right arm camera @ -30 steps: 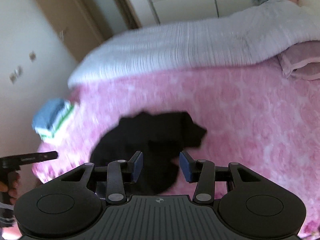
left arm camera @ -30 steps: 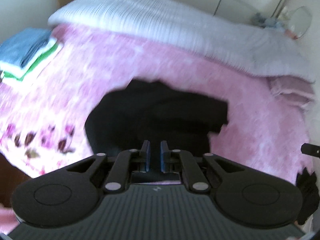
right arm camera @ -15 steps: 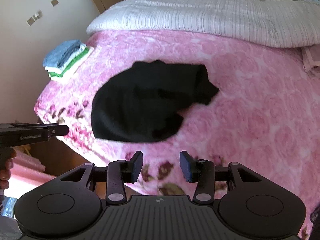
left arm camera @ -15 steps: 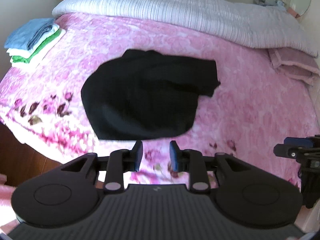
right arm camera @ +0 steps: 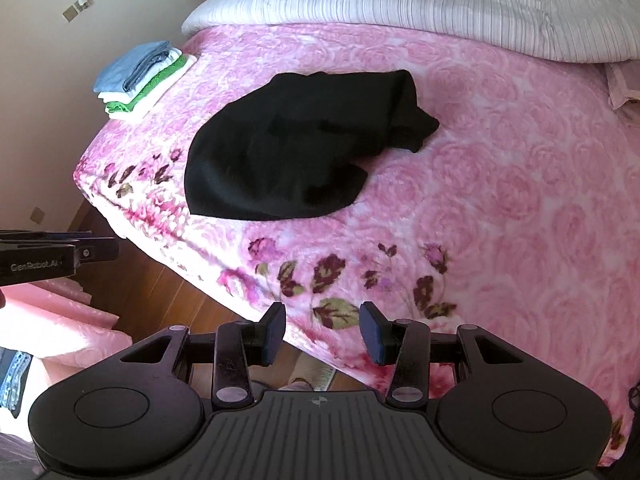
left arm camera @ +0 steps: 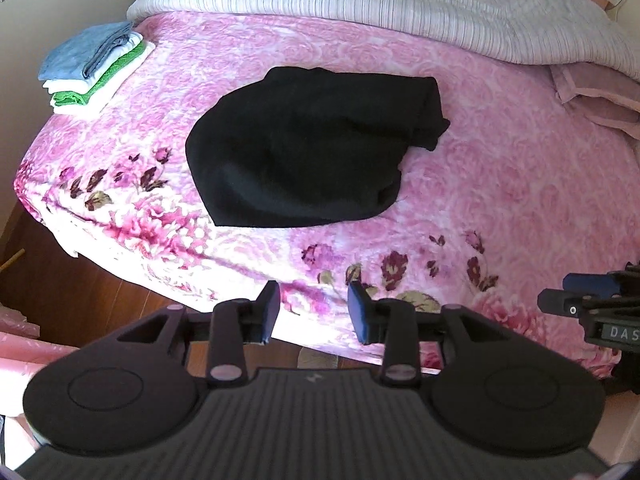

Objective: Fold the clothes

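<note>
1. My left gripper has its jaws released with nothing between them, held off the near edge of the bed.
2. My right gripper is the same: jaws apart, empty, off the bed's edge.
3. The garment (black, bunched, partly doubled over) lies on the pink blanket, well apart from both grippers.
4. Only the left view shows the pink pillow in full at the right; the right view cuts it off at the frame edge.
5. The right view alone shows a striped slipper on the floor between the jaws.
6. A folded stack sits at the bed's far left corner, and a striped quilt covers the bed's far end.
7. The garment's folds are lost in black, so I cannot tell what kind it is.
</note>
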A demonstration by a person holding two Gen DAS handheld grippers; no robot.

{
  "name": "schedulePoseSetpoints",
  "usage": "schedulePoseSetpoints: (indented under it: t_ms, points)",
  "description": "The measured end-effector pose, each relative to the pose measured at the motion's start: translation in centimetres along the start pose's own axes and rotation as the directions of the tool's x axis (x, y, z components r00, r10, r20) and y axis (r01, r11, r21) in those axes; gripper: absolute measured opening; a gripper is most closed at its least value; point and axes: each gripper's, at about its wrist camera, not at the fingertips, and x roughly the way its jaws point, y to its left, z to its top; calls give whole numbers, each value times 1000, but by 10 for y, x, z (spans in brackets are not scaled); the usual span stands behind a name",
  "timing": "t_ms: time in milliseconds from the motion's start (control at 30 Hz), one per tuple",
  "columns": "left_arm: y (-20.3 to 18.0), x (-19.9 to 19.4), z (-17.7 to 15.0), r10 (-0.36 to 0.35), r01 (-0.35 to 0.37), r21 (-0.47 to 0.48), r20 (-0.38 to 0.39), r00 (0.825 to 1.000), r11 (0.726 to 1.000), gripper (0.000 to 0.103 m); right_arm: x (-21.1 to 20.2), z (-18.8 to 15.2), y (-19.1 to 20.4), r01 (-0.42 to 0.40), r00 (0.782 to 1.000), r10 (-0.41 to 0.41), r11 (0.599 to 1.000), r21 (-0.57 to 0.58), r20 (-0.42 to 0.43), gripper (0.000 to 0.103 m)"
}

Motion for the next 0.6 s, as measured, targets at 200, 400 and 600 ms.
schedulePoseSetpoints:
  t_ms: [200, 400, 600]
  points:
    - [1, -2, 0, 9, -9, 11, -1, 1000, 1000, 35, 0, -6, -3, 1, 1000, -1, 1000, -13, 10, 45]
    - [4, 1, 2, 6, -6, 25, -6, 1000, 1000, 35, 3, -6, -2, 7, 1000, -7, 1000, 0, 7, 45]
    - [15, 11, 10, -21, 21, 30, -4, 1000, 999, 35, 9, 4, 6, 25, 1000, -25, 1000, 0, 9, 45]
